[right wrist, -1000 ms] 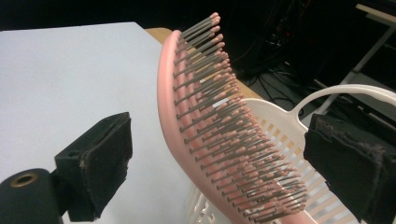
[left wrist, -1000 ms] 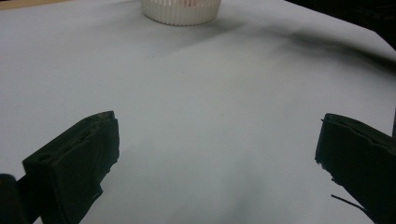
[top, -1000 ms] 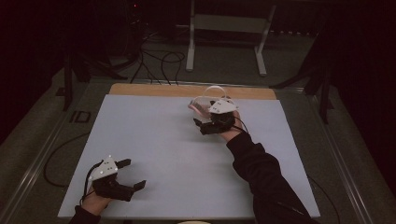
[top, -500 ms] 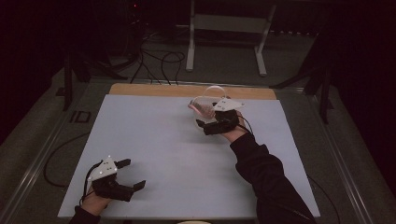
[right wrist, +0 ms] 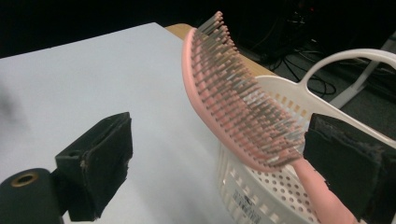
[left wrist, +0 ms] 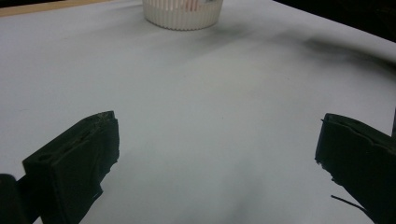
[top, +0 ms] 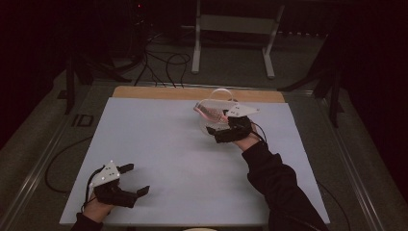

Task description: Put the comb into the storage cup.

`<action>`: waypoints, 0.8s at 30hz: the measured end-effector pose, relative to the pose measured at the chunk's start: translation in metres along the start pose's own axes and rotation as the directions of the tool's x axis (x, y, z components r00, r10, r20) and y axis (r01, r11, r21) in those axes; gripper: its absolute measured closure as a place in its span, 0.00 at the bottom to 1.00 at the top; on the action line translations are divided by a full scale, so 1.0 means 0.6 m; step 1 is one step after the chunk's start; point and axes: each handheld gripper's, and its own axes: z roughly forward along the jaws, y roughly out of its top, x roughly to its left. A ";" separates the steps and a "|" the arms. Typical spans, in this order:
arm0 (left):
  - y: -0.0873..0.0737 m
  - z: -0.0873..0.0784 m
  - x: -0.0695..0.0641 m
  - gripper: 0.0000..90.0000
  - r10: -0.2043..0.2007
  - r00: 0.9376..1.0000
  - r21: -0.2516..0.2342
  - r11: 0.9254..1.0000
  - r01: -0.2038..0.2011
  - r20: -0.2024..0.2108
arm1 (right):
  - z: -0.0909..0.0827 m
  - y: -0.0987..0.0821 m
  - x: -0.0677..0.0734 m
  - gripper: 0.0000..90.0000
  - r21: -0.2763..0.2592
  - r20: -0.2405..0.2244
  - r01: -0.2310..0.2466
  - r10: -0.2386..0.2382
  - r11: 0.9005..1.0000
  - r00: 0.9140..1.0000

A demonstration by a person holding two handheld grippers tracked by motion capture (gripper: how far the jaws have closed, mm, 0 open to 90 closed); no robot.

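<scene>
I find the pink hairbrush (right wrist: 233, 98) propped in the white perforated basket (right wrist: 280, 186) at the far side of the counter (top: 183, 144), right of centre, handle down in the basket and bristled head rising out over the rim. Its long axis slants up and away toward the far left, bristles facing the right hand-held gripper (top: 222, 129). That hand-held gripper stands just beside the basket on its near right; in the right gripper view its jaws are spread wide, one jaw close beside the handle near the brush's neck, the other well apart over bare counter; contact I cannot confirm. The left hand-held gripper (top: 133, 180) rests at the near left corner, jaws likewise spread on nothing, well apart from the basket (left wrist: 183, 14), which lies far ahead of it. The right hand is plainly the nearer; I judge the coming move turns on closing across the handle. Against the earlier frames, the right hand-held gripper has shifted slightly to the right and nearer, while the left has stayed put.
</scene>
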 end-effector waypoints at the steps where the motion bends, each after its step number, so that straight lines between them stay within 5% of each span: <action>1: 0.000 0.000 0.000 0.00 0.001 1.000 0.001 1.000 -0.001 0.000 | -0.002 -0.002 -0.001 0.09 -0.001 0.000 -0.002 0.002 1.000 1.000; 24: 0.000 -0.001 -0.002 0.00 0.003 1.000 0.001 1.000 -0.003 -0.002 | -0.052 -0.054 -0.005 0.09 0.004 -0.024 -0.051 0.051 0.999 0.998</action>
